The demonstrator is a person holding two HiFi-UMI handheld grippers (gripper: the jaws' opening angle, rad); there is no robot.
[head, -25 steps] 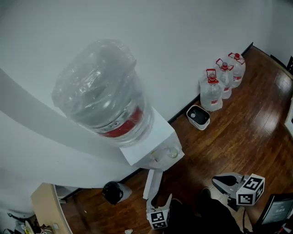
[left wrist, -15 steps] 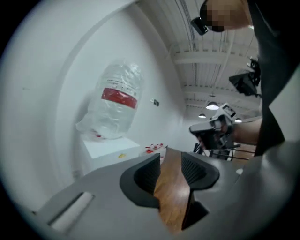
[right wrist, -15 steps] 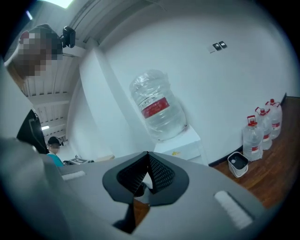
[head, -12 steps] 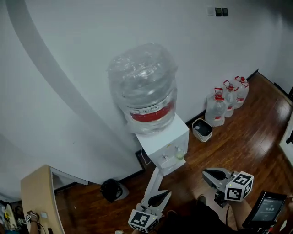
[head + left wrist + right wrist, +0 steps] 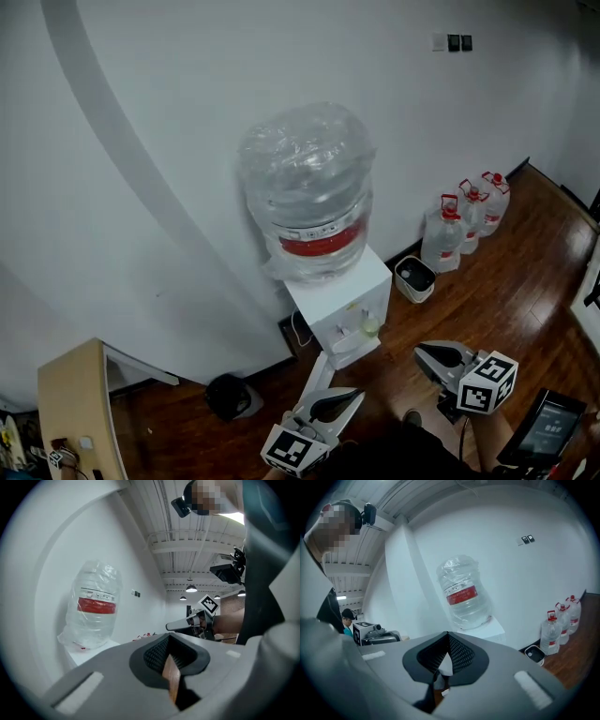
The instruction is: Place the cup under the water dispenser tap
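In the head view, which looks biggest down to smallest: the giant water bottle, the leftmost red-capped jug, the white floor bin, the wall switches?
1. giant water bottle, by far
2. leftmost red-capped jug
3. white floor bin, only slightly smaller than that jug
4. wall switches, tiny, but also farthest away

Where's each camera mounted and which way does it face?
Head view: on the person's head, looking down at the water dispenser; left gripper and right gripper show below.
Left gripper view: on that gripper, along its shut jaws toward the bottle.
Right gripper view: on that gripper, along its shut jaws, same target.
Shared: both gripper views hold the bottle and the other gripper.
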